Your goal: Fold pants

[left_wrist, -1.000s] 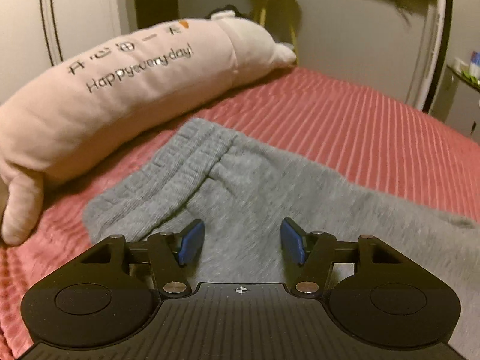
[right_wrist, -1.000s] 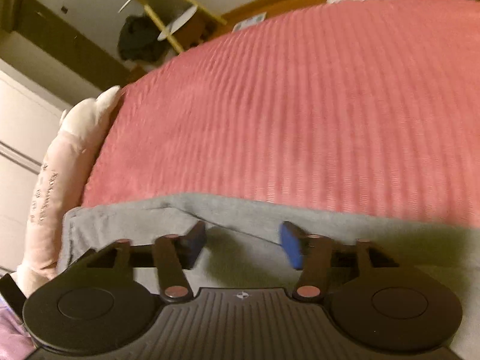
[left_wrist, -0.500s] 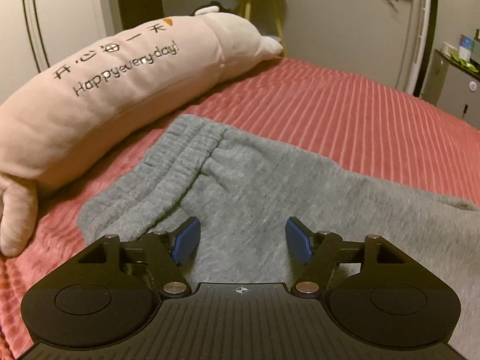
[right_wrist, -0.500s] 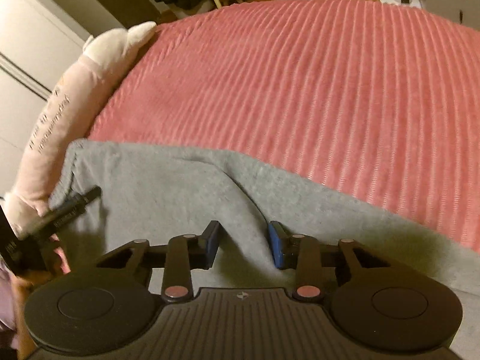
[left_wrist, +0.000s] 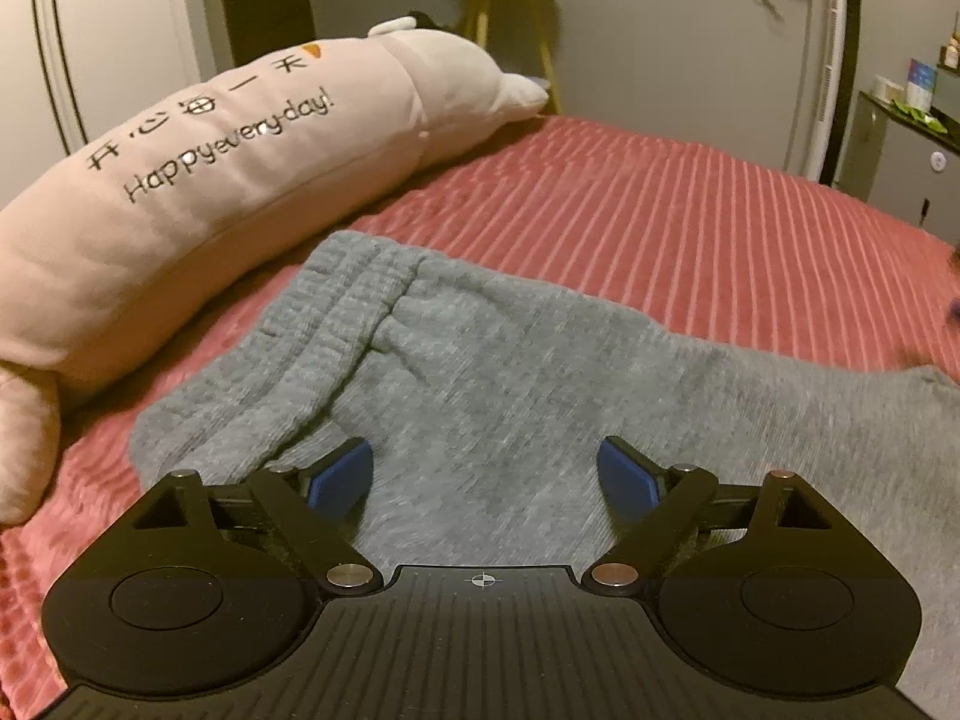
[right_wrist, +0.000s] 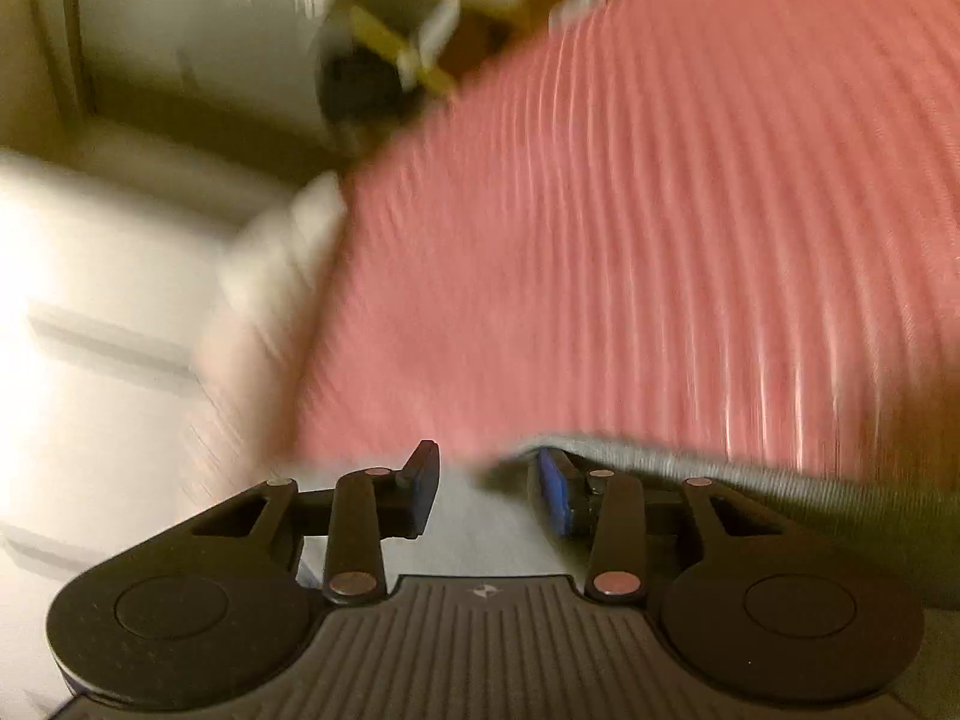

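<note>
Pants lie flat on the red ribbed bed cover, waistband at the far left next to the long pink plush pillow, legs running off to the right.

Left gripper: jaws have just been opening, now spread wide over the seat area near the waistband, nothing pinched between the pads. It hangs above or barely on the fabric; contact not clear.

Right gripper: jaws have just been closing. Frame is badly motion-blurred. A gap shows between the pads, grey fabric lies under them and the pants' far edge passes right at the right pad. Can't confirm the pads are pressing on cloth.

Risks from here:
- Right pinch may catch only the top layer or miss the edge, since the hand looks to be in motion while the jaws narrow. Lifting then would drag one layer and wrinkle the stack.
- The left holds nothing, so a pull from the right could slide the whole garment across the cover instead of folding it.
- Waistband sits close to the pillow, so a fold toward the left could land on it.
</note>
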Available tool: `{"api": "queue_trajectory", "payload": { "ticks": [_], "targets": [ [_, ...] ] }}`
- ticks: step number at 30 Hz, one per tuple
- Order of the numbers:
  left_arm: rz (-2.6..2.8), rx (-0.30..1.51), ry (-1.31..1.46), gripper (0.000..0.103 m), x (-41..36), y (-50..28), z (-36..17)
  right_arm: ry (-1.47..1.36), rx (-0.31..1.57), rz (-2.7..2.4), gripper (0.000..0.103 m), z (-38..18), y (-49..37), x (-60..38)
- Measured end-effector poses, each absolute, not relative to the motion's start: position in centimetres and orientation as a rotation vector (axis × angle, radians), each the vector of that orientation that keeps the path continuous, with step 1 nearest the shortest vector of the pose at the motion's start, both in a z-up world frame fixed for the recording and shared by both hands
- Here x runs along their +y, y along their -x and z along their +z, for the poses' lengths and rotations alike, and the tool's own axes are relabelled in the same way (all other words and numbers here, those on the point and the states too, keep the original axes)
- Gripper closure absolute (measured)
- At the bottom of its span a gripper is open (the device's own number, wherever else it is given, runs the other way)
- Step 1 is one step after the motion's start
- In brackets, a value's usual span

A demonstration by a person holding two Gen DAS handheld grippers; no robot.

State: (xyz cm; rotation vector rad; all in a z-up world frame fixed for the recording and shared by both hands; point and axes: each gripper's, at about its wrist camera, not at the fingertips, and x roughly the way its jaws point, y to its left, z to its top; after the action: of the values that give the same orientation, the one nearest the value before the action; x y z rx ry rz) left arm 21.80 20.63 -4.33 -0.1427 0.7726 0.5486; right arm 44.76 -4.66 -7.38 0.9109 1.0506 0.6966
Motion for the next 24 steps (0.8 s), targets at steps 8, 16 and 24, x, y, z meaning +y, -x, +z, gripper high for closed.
{"api": "queue_trajectory", "payload": {
  "ticks": [8, 16, 24],
  "targets": [
    [0.539, 0.693, 0.283, 0.014, 21.4, -21.0, -3.4, -0.627, 1.221, 0.648, 0.032, -5.6, -41.9, -4.9],
    [0.49, 0.633, 0.202, 0.014, 19.6, -21.1, -3.2, -0.386, 1.159, 0.656, 0.099, -5.3, -41.1, -1.4],
    [0.478, 0.632, 0.286, 0.014, 20.8, -21.3, -3.6, -0.214, 1.133, 0.67, 0.064, -4.3, -38.9, -3.1]
  ]
}}
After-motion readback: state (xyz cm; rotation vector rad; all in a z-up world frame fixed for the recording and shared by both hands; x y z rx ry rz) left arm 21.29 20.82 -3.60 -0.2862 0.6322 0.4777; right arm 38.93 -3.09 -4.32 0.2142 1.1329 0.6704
